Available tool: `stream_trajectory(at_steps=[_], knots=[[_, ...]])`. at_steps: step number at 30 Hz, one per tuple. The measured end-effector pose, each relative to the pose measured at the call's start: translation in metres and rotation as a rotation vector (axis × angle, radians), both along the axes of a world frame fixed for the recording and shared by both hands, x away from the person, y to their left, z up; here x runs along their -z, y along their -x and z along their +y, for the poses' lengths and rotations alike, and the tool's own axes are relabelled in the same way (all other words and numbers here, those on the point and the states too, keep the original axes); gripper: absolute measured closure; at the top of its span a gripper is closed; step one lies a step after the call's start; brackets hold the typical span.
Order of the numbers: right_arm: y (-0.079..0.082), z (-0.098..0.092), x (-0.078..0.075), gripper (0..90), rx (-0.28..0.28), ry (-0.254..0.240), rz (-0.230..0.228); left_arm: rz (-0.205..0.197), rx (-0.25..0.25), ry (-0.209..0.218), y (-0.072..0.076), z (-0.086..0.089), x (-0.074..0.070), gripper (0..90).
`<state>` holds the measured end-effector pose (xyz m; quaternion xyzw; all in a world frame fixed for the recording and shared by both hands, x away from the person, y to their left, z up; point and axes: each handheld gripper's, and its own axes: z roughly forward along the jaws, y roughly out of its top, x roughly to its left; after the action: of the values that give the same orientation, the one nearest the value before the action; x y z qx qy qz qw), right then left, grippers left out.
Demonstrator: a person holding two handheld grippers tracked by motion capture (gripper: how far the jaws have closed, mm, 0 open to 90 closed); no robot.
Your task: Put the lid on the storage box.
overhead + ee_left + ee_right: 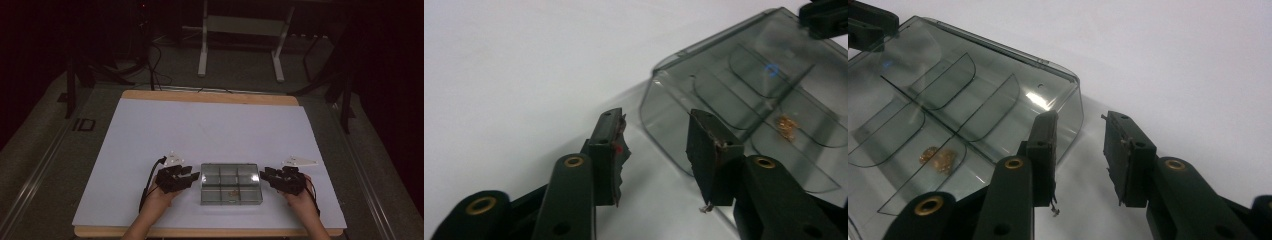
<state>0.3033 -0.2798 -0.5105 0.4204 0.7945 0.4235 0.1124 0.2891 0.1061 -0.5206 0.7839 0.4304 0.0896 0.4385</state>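
- White sheet covers the worktop (210, 130); dark room beyond.
- Clear compartment box (230, 183) lies near the front edge, between both hands, lid shut.
- Left tongs (194, 176) spread, just beside its left end, pinching nothing.
- Right tongs (265, 176) spread at its right end, likewise empty.
- Small golden bits (786, 126) sit in one compartment.

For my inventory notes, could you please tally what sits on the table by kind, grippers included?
Clear boxes: 1, the box, six compartments.
Piles of gold bits: 1, the bits inside one compartment.
Grippers: 2, the left gripper and the right gripper, both open at the box's ends.
Total: 4.
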Motion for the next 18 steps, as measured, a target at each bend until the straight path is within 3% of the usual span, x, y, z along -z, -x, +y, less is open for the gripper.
stream_trajectory(at_steps=[4, 7, 9, 10, 11, 18], knots=[[-0.0006, -0.002, 0.0003, 61.3, 0.005, 0.006, -0.007, -0.007, -0.009, -0.006, 0.0002, 0.0008, 0.0012, 55.4], [-0.0016, -0.0038, 0.0001, 54.9, 0.006, 0.005, -0.011, -0.012, -0.021, -0.015, 0.0005, 0.0014, 0.001, 45.7], [-0.0017, -0.005, -0.0005, 48.8, 0.005, 0.007, -0.02, -0.009, -0.007, 0.014, 0.0007, 0.0035, 0.0006, 39.2], [-0.0017, -0.0054, -0.0007, 46.7, 0.008, 0.011, -0.023, -0.011, 0.031, 0.036, 0.0009, 0.0055, 0.0007, 35.6], [-0.0016, -0.0059, -0.0009, 44.7, 0.011, 0.018, -0.025, -0.016, 0.042, 0.049, 0.0011, 0.0062, 0.0003, 28.0], [-0.0031, -0.0103, 0.0023, 23.4, 0.004, 0.017, -0.009, -0.043, 0.046, 0.062, 0.0015, 0.0078, 0.0031, 8.9]])
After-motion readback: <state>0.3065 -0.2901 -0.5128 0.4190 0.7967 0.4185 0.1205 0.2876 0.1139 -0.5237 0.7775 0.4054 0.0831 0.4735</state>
